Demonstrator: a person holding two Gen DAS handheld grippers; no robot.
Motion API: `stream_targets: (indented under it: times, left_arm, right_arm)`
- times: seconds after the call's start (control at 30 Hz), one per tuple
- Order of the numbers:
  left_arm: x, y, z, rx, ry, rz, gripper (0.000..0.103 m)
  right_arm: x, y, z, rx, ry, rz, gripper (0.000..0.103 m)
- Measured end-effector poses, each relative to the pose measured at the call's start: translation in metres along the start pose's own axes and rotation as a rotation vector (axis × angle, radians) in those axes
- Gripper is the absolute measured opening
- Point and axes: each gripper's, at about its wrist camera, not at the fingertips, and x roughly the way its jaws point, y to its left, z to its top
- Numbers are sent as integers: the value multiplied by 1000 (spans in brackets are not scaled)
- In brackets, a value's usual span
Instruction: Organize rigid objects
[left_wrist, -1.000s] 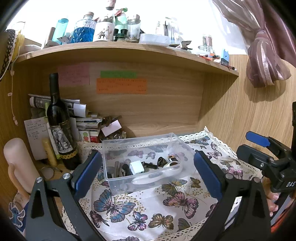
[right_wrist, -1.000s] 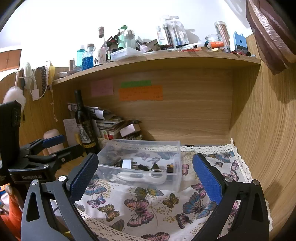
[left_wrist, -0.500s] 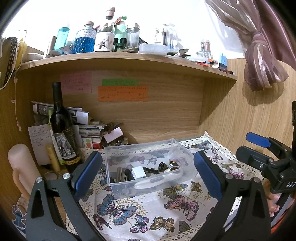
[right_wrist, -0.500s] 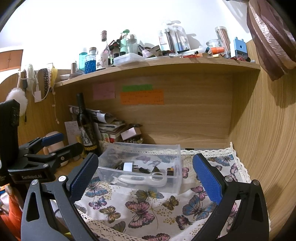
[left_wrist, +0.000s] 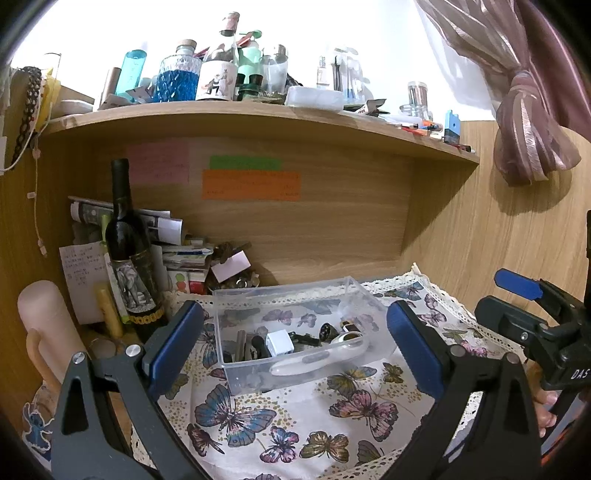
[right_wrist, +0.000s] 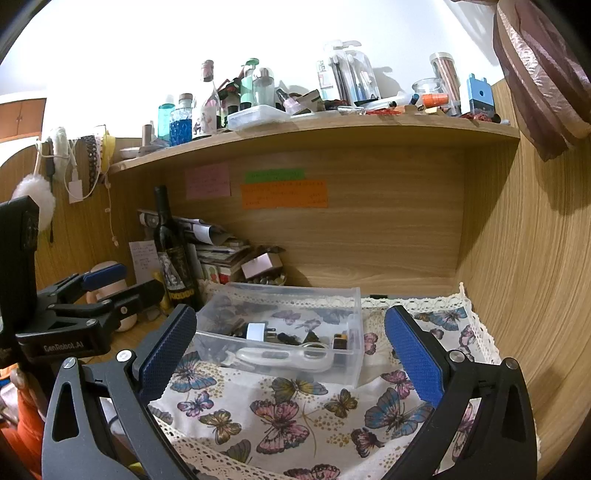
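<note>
- Left gripper (left_wrist: 295, 345) has its blue-padded fingers (left_wrist: 173, 347) spread wide with nothing between them, held above the near edge of the butterfly-print cloth (left_wrist: 258, 417) and aimed at the bin.
- Right gripper (right_wrist: 286, 347) is the same deal — spread wide, nothing pinched, also facing the bin from the front.
- Each gripper shows up in the other's camera, so they're side by side, apart from each other and not touching the bin.
- The clear plastic bin (left_wrist: 295, 295) sits on the cloth in the desk nook, between both pairs of fingers in view.
- Inside the bin: a white long-handled tool (right_wrist: 284, 356) lying along the front wall, a white plug adapter (left_wrist: 279, 341), plus a bunch of small dark bits I can't make out.
- Left of the bin there's a dark wine bottle (left_wrist: 127, 251) standing upright, with stacked papers and boxes (left_wrist: 177, 251) behind it.
- Back panel has 3 sticky notes (left_wrist: 251, 184) — pink, green, orange.
- The wooden shelf (right_wrist: 314, 129) above is crammed with bottles and jars.
</note>
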Motion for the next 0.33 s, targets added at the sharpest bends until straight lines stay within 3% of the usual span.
stream_targets:
  times: [0.33]
  left_arm:
    - [-1,1,-1,11,-2,-6,101]
  right_arm:
    - [2,0,-1,2,3,-1,102]
